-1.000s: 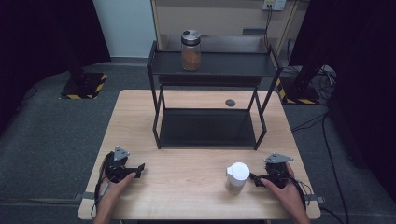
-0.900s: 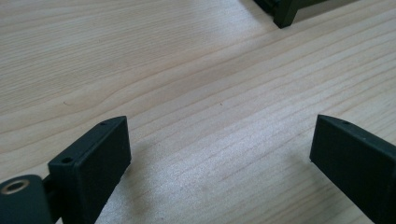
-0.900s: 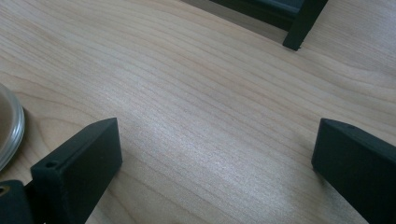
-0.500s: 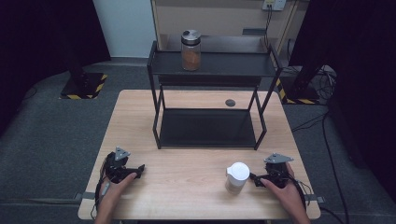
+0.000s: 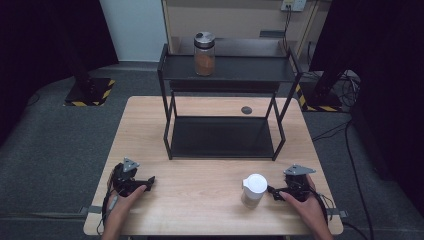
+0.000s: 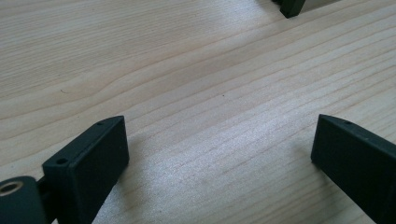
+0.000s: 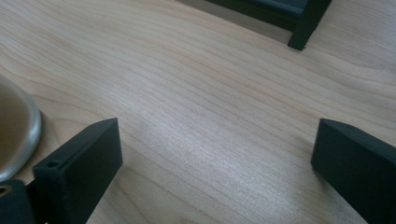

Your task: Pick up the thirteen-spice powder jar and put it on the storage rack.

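Our left gripper (image 5: 134,184) lies low on the table (image 5: 200,195) near its near left corner, held in our left hand (image 5: 120,207), and in the left gripper view its two black jaws stand wide apart with only bare wood grain between them. Our right gripper (image 5: 290,190) rests near the near right corner in our right hand (image 5: 310,212), its jaws likewise spread and empty in the right gripper view, pointing left toward a white cup (image 5: 253,190) that stands just beside their tips; we cannot tell from the high view whether they touch it. In the right gripper view a pale rounded edge of that cup (image 7: 16,135) shows at the left, outside the jaws. Farther off, in the middle of the table, stands a black two-tier rack (image 5: 225,107), one of its feet (image 7: 299,44) visible in the right gripper view. On the rack's top shelf, toward its left, stands a jar (image 5: 204,53) with a grey lid and orange-brown contents. A small dark disc (image 5: 246,110) lies on the table behind the lower shelf. Grey floor (image 5: 60,145) surrounds the table.
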A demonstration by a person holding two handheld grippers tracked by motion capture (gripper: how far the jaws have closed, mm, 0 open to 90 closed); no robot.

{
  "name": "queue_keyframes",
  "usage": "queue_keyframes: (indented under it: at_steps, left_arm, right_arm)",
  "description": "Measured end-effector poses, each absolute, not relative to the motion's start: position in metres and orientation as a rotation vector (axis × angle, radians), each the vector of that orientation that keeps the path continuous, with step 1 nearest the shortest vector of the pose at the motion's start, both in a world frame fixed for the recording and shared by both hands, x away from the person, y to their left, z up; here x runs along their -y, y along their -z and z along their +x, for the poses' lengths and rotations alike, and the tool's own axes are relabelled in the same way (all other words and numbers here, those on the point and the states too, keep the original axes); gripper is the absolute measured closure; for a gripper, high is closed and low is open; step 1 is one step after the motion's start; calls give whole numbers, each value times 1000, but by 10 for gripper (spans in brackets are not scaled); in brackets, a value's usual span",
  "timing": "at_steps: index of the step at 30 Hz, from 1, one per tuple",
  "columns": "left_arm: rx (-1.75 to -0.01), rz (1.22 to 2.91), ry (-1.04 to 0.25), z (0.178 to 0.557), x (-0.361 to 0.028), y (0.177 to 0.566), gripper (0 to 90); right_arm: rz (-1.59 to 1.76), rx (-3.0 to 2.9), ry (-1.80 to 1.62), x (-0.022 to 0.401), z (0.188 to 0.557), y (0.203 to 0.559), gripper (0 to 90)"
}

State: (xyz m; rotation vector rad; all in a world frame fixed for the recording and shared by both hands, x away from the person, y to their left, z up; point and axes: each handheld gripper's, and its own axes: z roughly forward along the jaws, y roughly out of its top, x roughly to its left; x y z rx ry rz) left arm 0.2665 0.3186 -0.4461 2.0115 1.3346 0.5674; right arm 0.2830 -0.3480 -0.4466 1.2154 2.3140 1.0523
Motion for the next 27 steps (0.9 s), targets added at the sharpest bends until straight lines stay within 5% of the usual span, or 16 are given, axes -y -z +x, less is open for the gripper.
queue_keyframes:
  at_steps: [27]
  left_arm:
    - [-1335,2012,-564,267,-318,446,25]
  right_arm:
    - [895,-2471,-1142,359,249,423,85]
